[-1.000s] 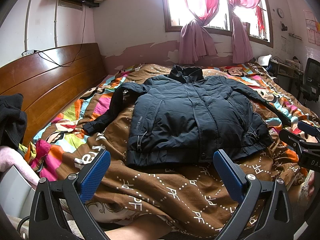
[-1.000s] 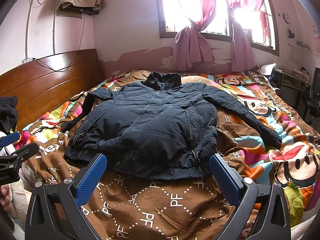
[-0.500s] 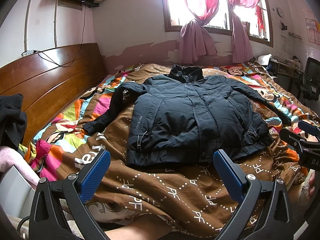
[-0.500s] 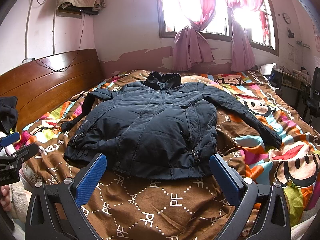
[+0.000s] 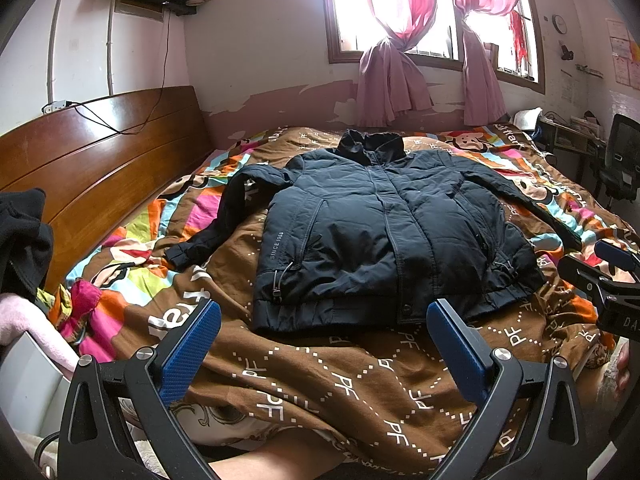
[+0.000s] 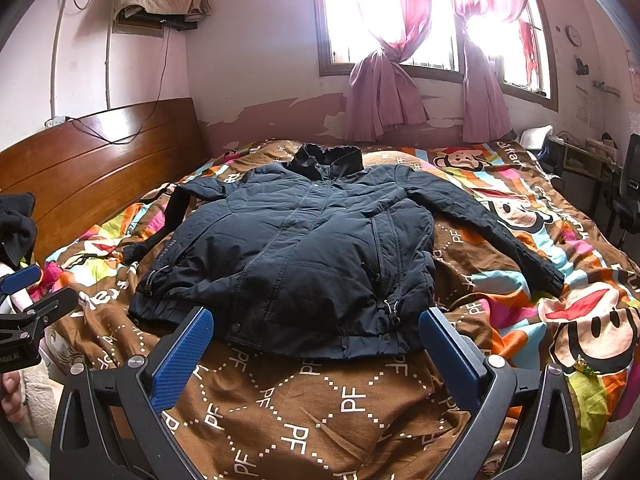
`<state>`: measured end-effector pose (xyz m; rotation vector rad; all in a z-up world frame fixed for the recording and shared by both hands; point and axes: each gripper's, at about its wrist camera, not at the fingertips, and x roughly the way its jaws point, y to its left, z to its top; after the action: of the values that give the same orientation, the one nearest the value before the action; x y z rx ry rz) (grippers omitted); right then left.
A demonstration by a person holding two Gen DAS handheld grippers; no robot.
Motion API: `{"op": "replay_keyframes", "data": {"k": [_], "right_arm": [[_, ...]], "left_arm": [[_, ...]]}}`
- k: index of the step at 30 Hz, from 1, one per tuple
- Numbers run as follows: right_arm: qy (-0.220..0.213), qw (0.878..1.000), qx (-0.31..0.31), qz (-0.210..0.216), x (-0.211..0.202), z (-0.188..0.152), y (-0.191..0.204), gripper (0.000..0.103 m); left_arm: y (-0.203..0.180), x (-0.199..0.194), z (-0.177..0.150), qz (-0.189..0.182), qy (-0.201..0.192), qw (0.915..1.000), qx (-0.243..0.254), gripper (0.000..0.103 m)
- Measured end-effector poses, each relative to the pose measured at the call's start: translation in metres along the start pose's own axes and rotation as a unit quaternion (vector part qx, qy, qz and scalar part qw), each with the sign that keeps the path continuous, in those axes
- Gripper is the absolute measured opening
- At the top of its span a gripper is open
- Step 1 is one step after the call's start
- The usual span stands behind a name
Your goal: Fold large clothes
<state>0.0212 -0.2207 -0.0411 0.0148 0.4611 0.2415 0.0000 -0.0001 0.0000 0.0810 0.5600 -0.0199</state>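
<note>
A dark navy padded jacket (image 5: 376, 232) lies flat and face up on the bed, collar toward the window, both sleeves spread out to the sides. It also shows in the right wrist view (image 6: 304, 252). My left gripper (image 5: 324, 320) is open and empty, held just short of the jacket's hem. My right gripper (image 6: 316, 332) is open and empty, also just short of the hem. Each gripper shows at the edge of the other's view: the right one (image 5: 612, 276) and the left one (image 6: 24, 308).
The bed is covered by a brown and multicoloured cartoon quilt (image 6: 352, 396). A wooden headboard (image 5: 88, 168) runs along the left. Dark and pink clothes (image 5: 24, 240) lie at the left edge. A desk and a chair (image 5: 620, 156) stand at the far right, under curtained windows.
</note>
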Motion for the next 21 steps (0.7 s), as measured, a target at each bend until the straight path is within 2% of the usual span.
{"op": "replay_keyframes", "data": {"k": [9,12,18,21], "right_arm": [[0.001,1.000,0.000,0.000,0.001,0.002,0.004,0.103],[0.007,1.000,-0.001,-0.001,0.002,0.004,0.007,0.103],[0.021,1.000,0.001,-0.014,0.003,0.007,0.001,0.103],[0.026,0.999,0.001,-0.030,0.001,0.016,-0.003,0.103]], "left_arm": [[0.000,0.000,0.000,0.001,0.000,1.0000,0.000,0.101],[-0.003,-0.001,-0.001,0.016,-0.001,0.9998,0.013,0.101],[0.001,0.000,0.008,0.008,0.019,0.9998,0.008,0.101],[0.001,0.003,0.025,-0.001,0.039,0.9993,0.002,0.101]]}}
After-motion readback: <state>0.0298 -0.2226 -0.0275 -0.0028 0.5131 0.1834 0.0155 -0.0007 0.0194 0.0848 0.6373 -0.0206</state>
